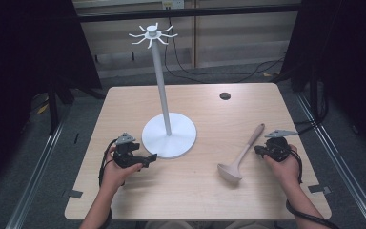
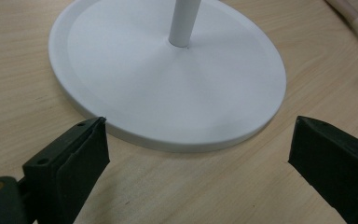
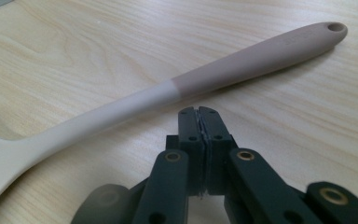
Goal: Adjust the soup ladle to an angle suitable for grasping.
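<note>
In the high view, a ladle (image 1: 240,157) lies flat on the wooden counter (image 1: 195,191), right of a white hook stand (image 1: 167,129). Its long axis runs diagonally: the bowl points toward the person, and the handle end with the hanging hole points away and to the right. The right gripper (image 1: 259,150) sits just beside the handle on its right side and is clearly the nearer one. The left gripper (image 1: 150,158) rests at the near-left rim of the stand base, well apart from the ladle.

In the left gripper view, the jaws stand wide apart with nothing between them. The round stand base (image 2: 168,84) lies directly ahead of them, close to the left jaw tip.

In the right gripper view, the right gripper (image 3: 199,112) is clenched, its two jaws pressed together on nothing. The ladle handle (image 3: 242,63) crosses just in front of the tips, not touching as far as I can see. I judge that the jaws must open before they can take the handle.
</note>
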### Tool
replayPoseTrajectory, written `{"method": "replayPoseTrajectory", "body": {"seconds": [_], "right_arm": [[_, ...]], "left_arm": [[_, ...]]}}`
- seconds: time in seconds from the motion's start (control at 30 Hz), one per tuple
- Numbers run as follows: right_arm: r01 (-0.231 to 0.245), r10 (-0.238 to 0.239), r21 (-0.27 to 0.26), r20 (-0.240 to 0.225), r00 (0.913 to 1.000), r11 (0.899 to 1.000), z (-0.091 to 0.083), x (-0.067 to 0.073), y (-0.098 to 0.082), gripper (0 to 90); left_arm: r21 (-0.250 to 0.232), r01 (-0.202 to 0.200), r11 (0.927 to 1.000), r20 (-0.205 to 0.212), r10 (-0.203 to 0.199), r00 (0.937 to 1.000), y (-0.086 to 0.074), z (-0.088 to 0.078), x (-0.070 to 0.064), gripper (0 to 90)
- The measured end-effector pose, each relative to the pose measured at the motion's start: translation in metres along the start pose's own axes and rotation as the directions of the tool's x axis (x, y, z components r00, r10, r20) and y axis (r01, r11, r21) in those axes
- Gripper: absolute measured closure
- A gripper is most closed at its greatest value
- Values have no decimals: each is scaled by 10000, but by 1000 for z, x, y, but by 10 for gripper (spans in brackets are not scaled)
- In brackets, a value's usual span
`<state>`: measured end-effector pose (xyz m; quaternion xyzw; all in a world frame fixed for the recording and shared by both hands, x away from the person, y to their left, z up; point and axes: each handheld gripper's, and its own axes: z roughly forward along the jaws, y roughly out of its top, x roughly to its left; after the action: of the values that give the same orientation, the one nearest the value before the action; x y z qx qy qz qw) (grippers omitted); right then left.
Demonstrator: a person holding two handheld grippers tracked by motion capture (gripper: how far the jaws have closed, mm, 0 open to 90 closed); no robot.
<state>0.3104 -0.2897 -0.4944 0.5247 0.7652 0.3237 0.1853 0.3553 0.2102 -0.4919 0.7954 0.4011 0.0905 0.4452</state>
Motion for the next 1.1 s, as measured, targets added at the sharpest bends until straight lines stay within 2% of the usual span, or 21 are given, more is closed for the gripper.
{"method": "replayPoseTrajectory", "body": {"seconds": [0.17,0.2,0.4,0.43,0.67,1.1], "right_arm": [[197,-197,119,11,9998,9997,4,1,3,900],[60,-62,236,73,10000,9997,4,1,4,900],[126,-129,243,91,9999,9996,9,-1,6,900],[1,-4,285,104,9999,9996,10,0,6,900],[214,-216,371,41,9998,9991,15,0,10,900],[-8,6,302,81,10000,9995,21,0,15,900]], "left_arm": [[-11,-8,10000,3,8,10000,0,0,0,45],[-9,-12,10000,1,12,10000,0,0,0,46],[60,-34,10000,25,34,10000,0,0,1,46],[46,-21,10000,23,20,10000,0,0,0,46],[35,-3,10000,-8,3,10000,0,0,1,46],[35,-58,10000,14,58,10000,0,0,1,47]]}}
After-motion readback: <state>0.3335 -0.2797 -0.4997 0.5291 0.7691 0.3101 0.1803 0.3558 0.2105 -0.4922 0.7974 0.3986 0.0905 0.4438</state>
